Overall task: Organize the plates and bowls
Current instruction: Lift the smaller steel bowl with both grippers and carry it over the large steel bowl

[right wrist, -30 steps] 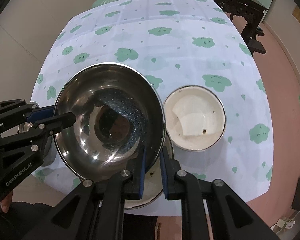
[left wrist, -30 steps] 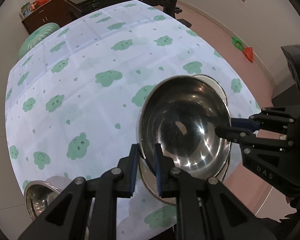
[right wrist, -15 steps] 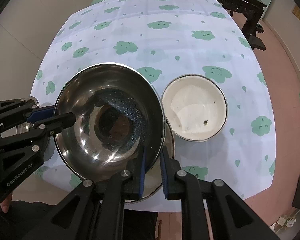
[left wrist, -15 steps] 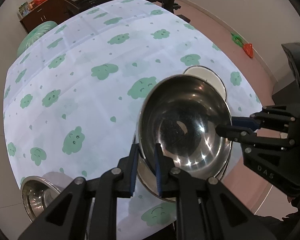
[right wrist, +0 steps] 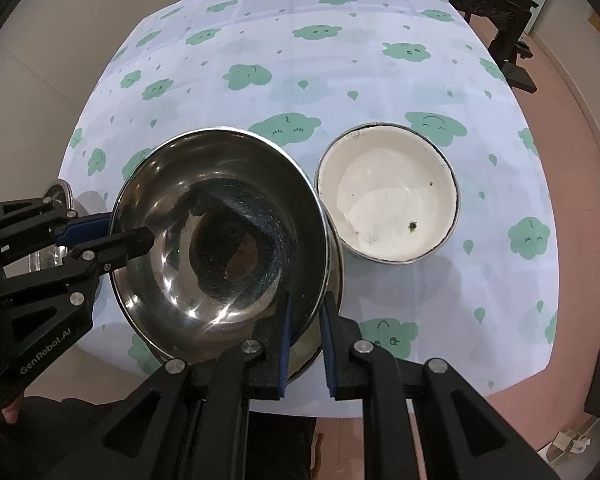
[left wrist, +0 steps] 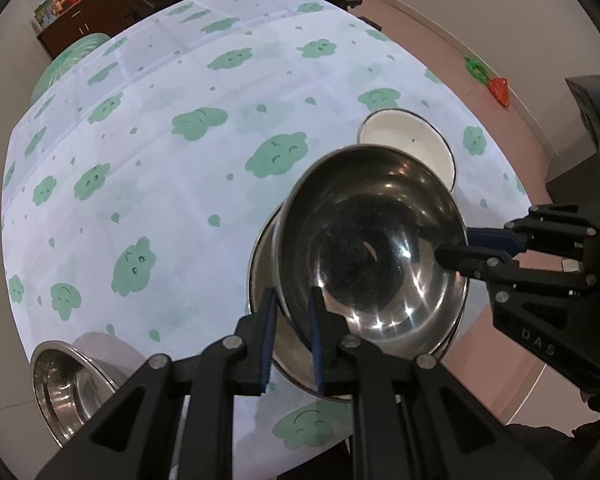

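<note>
A large steel bowl (left wrist: 372, 248) (right wrist: 220, 240) hangs tilted just above a second metal dish (left wrist: 266, 264) (right wrist: 306, 346) at the table's near edge. My left gripper (left wrist: 292, 304) (right wrist: 134, 240) is shut on the bowl's rim on one side. My right gripper (right wrist: 306, 304) (left wrist: 454, 254) is shut on the opposite rim. Each has one finger inside the bowl and one outside. A white enamel bowl (right wrist: 388, 200) (left wrist: 404, 136) stands on the cloth right beside them.
The round table (left wrist: 140, 160) wears a white cloth with green cloud prints. A smaller steel bowl (left wrist: 68, 380) sits at its left edge. A green stool (left wrist: 72, 60) and dark furniture (right wrist: 496, 4) stand beyond, with an orange toy (left wrist: 500, 90) on the floor.
Both grips on the steel bowl are unchanged. The views have shifted slightly, so more of the white bowl and of the dish underneath now shows past the held bowl.
</note>
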`<state>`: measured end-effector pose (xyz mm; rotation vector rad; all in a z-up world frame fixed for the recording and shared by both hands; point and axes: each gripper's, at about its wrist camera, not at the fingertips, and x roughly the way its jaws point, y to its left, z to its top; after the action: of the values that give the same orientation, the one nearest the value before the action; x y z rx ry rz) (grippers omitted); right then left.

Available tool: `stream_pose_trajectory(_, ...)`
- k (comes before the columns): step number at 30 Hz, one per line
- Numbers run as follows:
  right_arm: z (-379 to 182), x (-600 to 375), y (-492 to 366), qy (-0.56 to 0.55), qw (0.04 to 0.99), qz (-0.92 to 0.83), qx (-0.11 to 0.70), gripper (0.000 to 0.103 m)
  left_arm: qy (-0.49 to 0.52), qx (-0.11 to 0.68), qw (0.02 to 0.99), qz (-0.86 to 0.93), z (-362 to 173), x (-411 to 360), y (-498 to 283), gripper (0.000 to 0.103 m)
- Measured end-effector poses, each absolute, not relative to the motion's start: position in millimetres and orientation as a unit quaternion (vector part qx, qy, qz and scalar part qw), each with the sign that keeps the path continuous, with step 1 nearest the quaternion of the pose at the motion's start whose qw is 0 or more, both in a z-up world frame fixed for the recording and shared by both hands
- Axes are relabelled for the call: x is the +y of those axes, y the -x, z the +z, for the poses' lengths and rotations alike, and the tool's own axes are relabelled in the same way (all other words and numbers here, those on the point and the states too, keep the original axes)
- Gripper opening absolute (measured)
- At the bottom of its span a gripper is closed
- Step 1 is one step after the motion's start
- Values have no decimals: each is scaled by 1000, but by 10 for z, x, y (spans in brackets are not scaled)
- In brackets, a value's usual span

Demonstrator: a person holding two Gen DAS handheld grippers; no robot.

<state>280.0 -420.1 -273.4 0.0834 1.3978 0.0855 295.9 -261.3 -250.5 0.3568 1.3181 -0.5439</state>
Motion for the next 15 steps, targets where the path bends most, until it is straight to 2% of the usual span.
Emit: stream_pose_trajectory(15, -2806, -4149, -2790, -31, 757, 44, 651, 15, -164, 620, 727, -244, -2681, -2561, -2923, 13)
